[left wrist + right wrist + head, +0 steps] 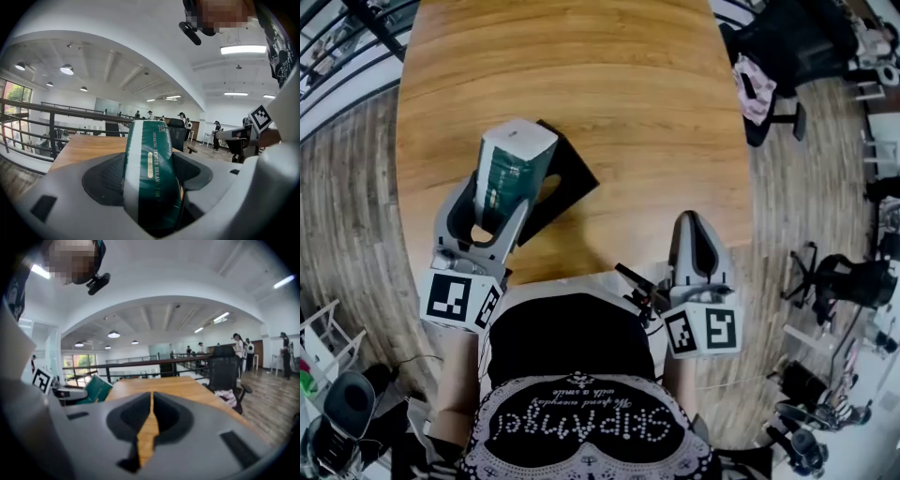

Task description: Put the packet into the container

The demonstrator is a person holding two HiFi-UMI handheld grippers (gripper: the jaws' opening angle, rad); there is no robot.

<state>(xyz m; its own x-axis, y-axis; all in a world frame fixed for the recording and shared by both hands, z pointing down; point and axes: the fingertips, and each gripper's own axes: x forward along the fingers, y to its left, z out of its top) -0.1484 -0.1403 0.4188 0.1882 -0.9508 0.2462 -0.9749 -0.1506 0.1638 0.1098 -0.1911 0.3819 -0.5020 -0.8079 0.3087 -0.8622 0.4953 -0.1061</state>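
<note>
A green and white packet (514,169) stands upright between the fingers of my left gripper (497,204), which is shut on it and held above the near left part of the wooden table (609,84). The left gripper view shows the same packet (151,173) squeezed between the dark pads of that gripper (150,180). A black container (567,178) lies on the table just behind the packet, partly hidden by it. My right gripper (698,223) hovers over the table's near right edge, shut and empty, its jaws meeting in a thin line (151,401). The packet (96,389) also shows at left in the right gripper view.
A black office chair (787,47) with a pink and white cloth (753,86) stands off the table's right side. A dark railing (140,365) runs beyond the far end. Wooden floor surrounds the table. Several people (150,114) stand far off.
</note>
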